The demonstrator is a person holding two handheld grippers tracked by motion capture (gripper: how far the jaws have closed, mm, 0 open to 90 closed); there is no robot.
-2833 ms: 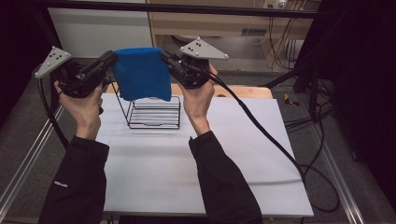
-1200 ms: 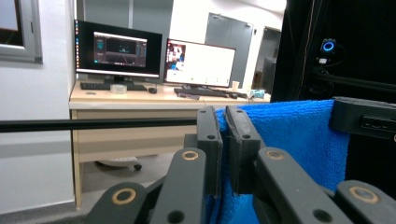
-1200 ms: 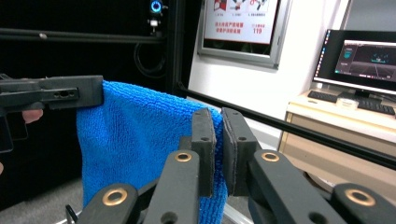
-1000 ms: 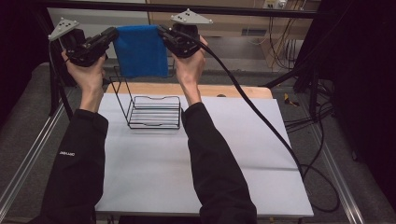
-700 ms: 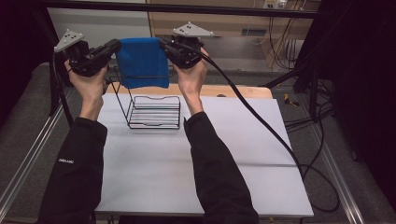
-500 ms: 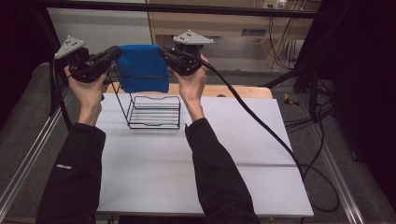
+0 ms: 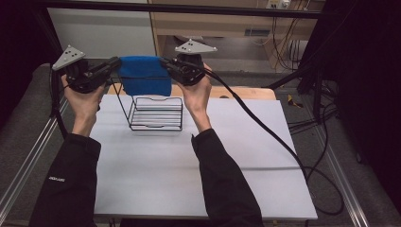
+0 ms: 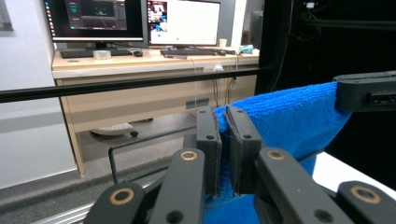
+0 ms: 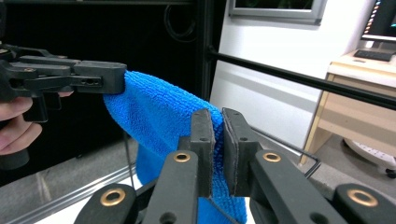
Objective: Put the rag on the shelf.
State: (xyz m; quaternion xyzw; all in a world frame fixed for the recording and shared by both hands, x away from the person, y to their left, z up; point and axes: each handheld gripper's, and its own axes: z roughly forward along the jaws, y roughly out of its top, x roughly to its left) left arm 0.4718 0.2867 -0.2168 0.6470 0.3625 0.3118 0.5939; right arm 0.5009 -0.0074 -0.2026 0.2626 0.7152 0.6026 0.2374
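A blue cloth (image 7: 144, 74) hangs stretched between my two grippers, above the back of a black wire rack (image 7: 156, 113) that stands on the white table (image 7: 198, 161). My left gripper (image 7: 115, 65) is shut on the cloth's left top edge, my right gripper (image 7: 166, 64) on its right top edge. In the left gripper view the cloth (image 8: 289, 116) is pinched between the jaws of the left gripper (image 8: 223, 140), with the right gripper's jaw tip at the far right. In the right gripper view the right gripper (image 9: 218, 144) clamps the cloth (image 9: 159, 121), and the left gripper (image 9: 102, 77) grips its far end.
A tall black wire handle (image 7: 118, 92) rises at the rack's left side. The right gripper's cable (image 7: 265, 132) trails across the table to the right. A black bar (image 7: 189, 8) crosses overhead at the back. Behind it stands a wooden desk (image 8: 140, 60) with monitors.
Both hands have come down with the blue cloth, from high above the rack to just over its back. The cloth stays stretched between them.
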